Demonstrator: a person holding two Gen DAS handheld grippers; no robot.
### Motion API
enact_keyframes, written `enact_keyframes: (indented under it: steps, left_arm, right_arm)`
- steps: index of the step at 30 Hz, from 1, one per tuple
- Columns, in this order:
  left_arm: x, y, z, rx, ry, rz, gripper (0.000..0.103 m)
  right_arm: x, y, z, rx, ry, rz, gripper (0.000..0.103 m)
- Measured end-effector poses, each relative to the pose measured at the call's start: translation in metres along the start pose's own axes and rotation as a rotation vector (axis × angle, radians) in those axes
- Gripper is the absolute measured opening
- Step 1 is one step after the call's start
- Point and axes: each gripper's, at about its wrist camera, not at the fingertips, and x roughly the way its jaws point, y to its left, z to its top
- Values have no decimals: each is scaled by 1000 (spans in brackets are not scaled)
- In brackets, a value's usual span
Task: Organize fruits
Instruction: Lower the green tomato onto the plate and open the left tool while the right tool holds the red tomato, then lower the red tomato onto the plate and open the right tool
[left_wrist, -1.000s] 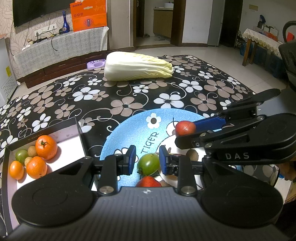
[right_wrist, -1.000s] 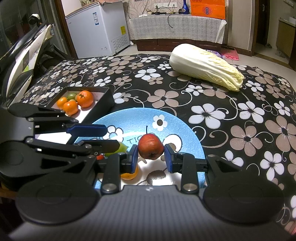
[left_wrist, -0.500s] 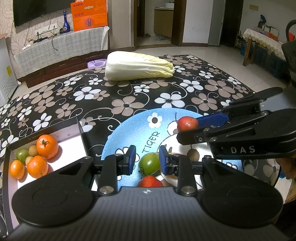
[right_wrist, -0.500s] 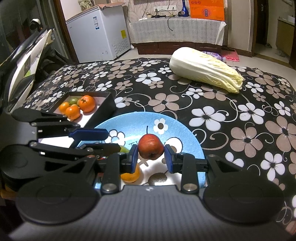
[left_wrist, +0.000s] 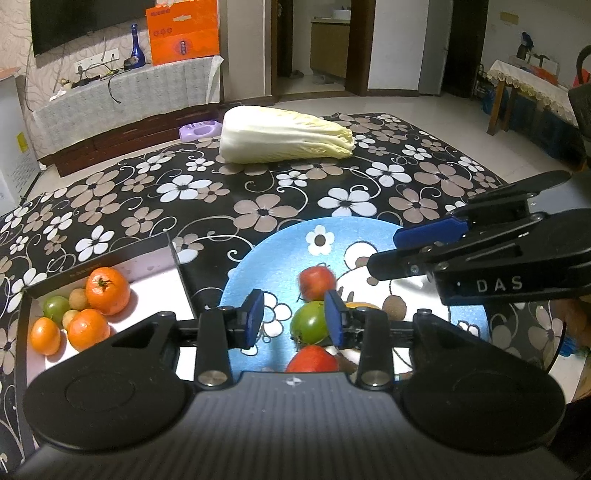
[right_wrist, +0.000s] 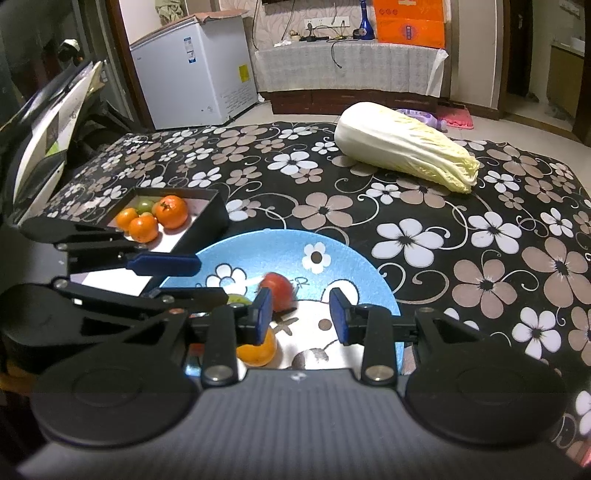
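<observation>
Left tool (left_wrist: 291, 320) opening, green fruit (left_wrist: 309, 322) loose beside its right pad on the blue plate (left_wrist: 280, 243); right tool (right_wrist: 301, 314) spread, empty. Fruit likely light, smooth, bruisable: grip across its middle.

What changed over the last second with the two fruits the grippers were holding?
Both let go. The right gripper released the red fruit, now blurred, on the blue plate. The left gripper is opening; the green fruit sits free by one pad. Cabbage and box unchanged.
</observation>
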Motion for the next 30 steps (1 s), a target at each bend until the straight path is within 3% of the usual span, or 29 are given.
enact_keyframes:
  steps: [11,30]
  left_arm:
    - [-9,7,-4,-6,-6,8,42]
    - [-32,40,-14,-38,-19,53,42]
  right_arm:
    - [-2,10,10,12,-63,4,37]
    - [12,58,33,-26,-145,109,37]
